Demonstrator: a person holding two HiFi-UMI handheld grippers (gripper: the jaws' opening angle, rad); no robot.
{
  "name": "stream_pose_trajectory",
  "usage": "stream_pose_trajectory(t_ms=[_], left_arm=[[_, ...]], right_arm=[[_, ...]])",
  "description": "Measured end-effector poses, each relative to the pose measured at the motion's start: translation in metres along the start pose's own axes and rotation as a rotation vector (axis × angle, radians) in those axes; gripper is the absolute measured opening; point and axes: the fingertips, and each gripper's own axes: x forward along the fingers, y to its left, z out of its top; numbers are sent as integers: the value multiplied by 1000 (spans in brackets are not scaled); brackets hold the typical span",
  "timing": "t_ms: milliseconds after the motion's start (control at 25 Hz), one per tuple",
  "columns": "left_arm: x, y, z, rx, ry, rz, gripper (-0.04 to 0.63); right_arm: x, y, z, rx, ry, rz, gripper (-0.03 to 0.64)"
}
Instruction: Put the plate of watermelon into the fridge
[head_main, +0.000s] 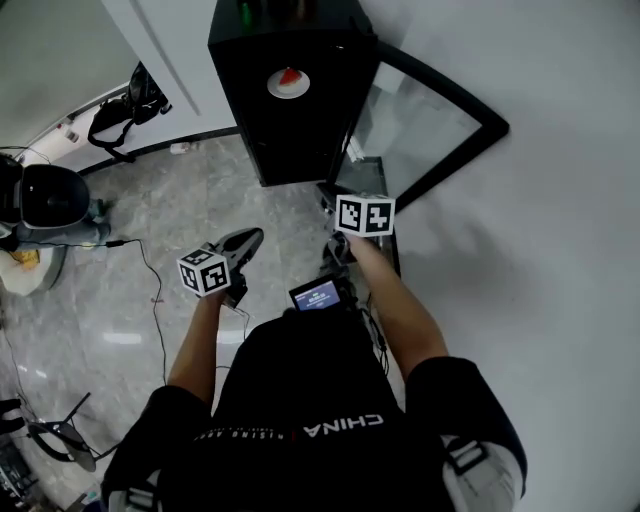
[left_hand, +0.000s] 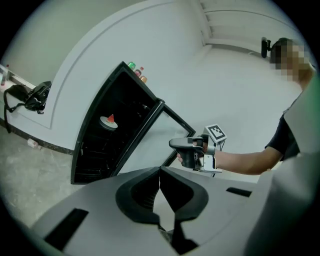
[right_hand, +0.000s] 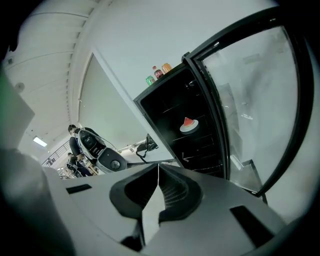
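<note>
The white plate with a red watermelon wedge (head_main: 288, 83) sits on a shelf inside the black fridge (head_main: 300, 140), whose glass door (head_main: 430, 125) stands wide open to the right. The plate (left_hand: 108, 122) also shows in the left gripper view, and the plate (right_hand: 188, 125) shows in the right gripper view. My left gripper (left_hand: 160, 171) is shut and empty, well back from the fridge. My right gripper (right_hand: 158, 169) is shut too, holds nothing, and is near the open door's edge. From the left gripper's camera, the right gripper (left_hand: 175, 144) hangs in front of the door.
Several bottles (right_hand: 159, 72) stand on top of the fridge. A black bag (head_main: 128, 103) lies by the wall, and cables (head_main: 150, 290) run over the grey floor. A white and black machine (head_main: 48, 198) stands at the left. The white wall is close on the right.
</note>
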Motion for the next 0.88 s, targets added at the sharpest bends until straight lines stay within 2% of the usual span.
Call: stream_pose_trajectory(t_ms=[120, 320, 520, 720, 880], left_arm=[[-20, -12, -18, 5, 6, -2, 12], [-21, -27, -30, 30, -26, 31, 12], [-3, -59, -36, 25, -14, -40, 12], [28, -79, -33, 17, -13, -53, 12], [49, -97, -21, -7, -65, -72, 12]], right_arm=[[-21, 21, -22, -34, -1, -10, 19], [-49, 26, -47, -112, 22, -24, 19], [-75, 22, -50, -129, 33, -35, 16], [-90, 4, -58, -140, 66, -12, 15], [-100, -10, -60, -162, 79, -7, 15]])
